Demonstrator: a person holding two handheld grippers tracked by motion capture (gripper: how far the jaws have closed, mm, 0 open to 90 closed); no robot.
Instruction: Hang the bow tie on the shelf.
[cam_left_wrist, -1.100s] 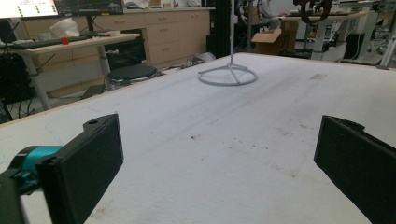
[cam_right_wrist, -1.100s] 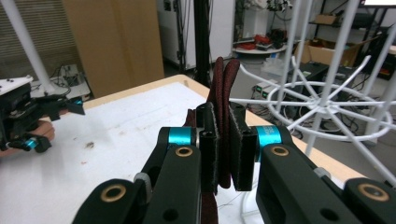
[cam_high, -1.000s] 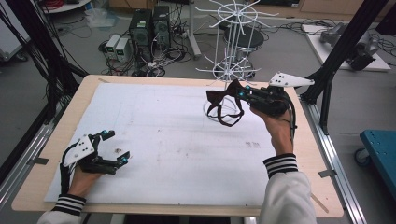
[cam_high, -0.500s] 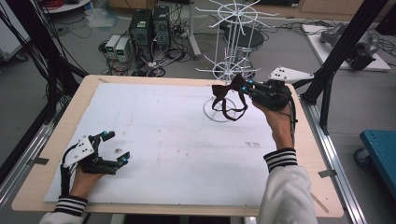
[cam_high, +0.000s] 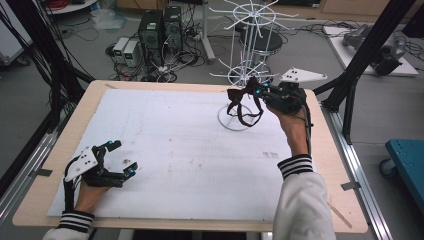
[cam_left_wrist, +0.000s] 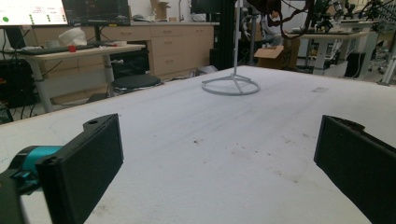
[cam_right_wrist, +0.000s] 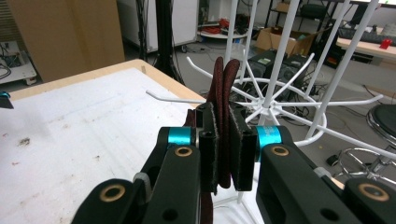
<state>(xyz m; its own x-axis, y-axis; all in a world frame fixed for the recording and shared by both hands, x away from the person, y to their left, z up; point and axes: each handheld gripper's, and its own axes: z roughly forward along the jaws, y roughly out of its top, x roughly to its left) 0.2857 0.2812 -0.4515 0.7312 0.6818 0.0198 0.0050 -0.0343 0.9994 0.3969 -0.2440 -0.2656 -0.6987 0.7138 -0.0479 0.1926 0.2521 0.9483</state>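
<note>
- Since the earlier frames the right tool (cam_high: 253, 93) has carried the dark red strap (cam_high: 243, 107) toward the far edge of the bench (cam_high: 90, 100), closer to the white wire rack (cam_high: 248, 60); the left tool (cam_high: 122, 157) has kept its place at the near left.
- The bench is a wooden top under a white sheet (cam_high: 175, 150), marked with small brown specks.
- The white wire rack stands on its ring base (cam_left_wrist: 231, 87) at the far right of the sheet, its thin hooked arms spreading out from a central pole.
- The right tool is held above the bench just beside the rack, jaws clamped on the folded strap (cam_right_wrist: 223, 121); the strap's loops hang below it over the ring base.
- The left tool (cam_left_wrist: 219, 154) rests low on the sheet, jaws wide apart, with nothing between them.
</note>
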